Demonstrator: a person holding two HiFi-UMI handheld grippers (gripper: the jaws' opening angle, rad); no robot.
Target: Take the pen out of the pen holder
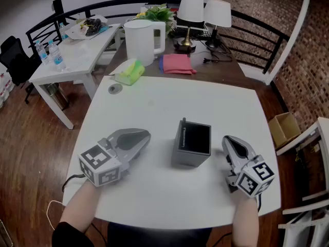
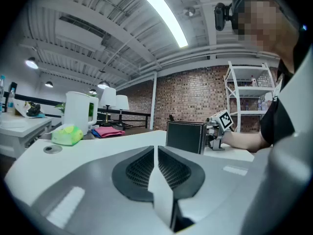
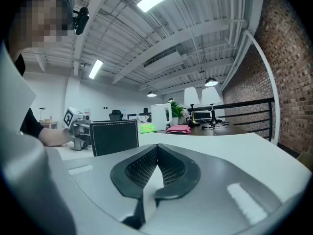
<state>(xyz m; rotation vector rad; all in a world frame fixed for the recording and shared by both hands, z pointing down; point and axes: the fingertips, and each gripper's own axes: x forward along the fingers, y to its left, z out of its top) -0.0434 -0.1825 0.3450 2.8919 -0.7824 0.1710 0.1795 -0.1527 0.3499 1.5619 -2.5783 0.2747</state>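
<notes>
My left claw sits at the lower left of the head view, low over the white counter. Its jaws are pressed together with nothing between them. My right claw is at the lower right, and its jaws are also pressed together and empty.

The dark, square pen holder stands upright on the counter between the two claws, just below the middle of the head view. It is nearer the right claw and touches neither. The pen is inside it. Only its dark tip shows, above the holder's rim at the upper left corner in the head view.

Toward the top of that view, at the counter's far left edge, lie a small round disc and a green packet. Beyond them, on a darker surface, are a white jug, a pink cloth and two white-shaded lamps.
</notes>
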